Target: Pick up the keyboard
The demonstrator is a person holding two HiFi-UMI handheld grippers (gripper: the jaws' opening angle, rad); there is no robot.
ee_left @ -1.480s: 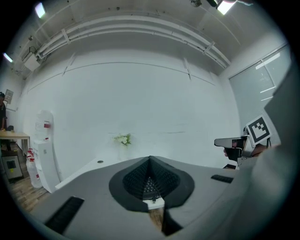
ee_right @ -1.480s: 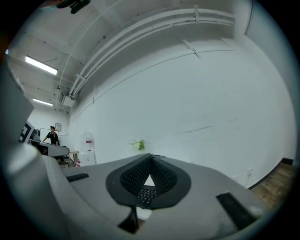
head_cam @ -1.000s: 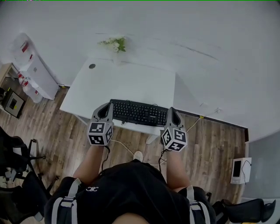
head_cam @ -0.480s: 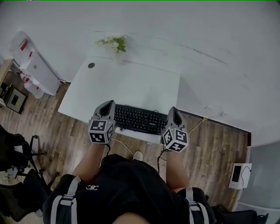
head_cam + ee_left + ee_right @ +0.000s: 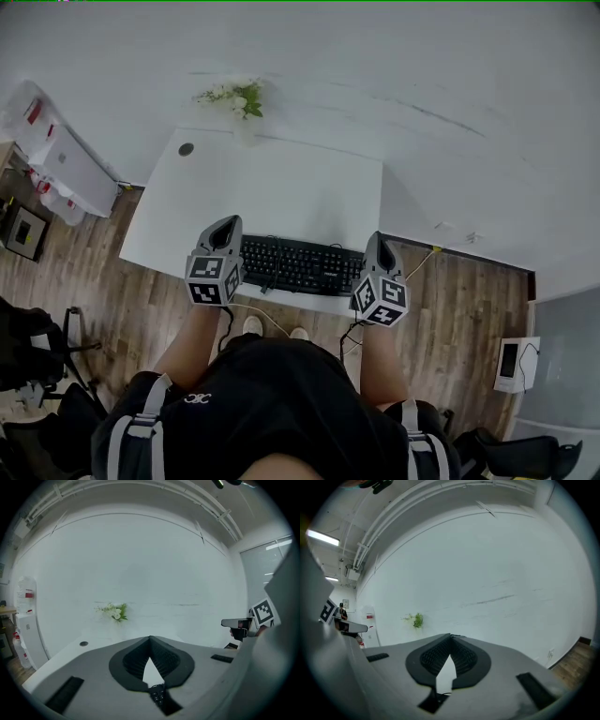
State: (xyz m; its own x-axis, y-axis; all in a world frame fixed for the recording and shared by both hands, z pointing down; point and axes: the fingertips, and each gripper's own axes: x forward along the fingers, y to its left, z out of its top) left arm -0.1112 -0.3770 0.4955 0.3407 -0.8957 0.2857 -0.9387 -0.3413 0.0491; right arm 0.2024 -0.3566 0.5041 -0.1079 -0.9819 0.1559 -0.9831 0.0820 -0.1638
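Keyboard [image 5: 300, 265]: black; lies along near edge of white table [image 5: 272, 187]; key legends too small to read
Left gripper [image 5: 223, 228]: jaws closed, nothing between them; at keyboard's left end
Right gripper [image 5: 378, 240]: jaws closed, empty; at keyboard's right end
Flowers [image 5: 234, 97]: far edge of table, by wall

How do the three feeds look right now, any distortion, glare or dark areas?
Head view: dim, edges bowed, keyboard sharp. Left gripper view: heavy fisheye, black corners, wall curved. Right gripper view: same fisheye; ceiling light glares upper left.
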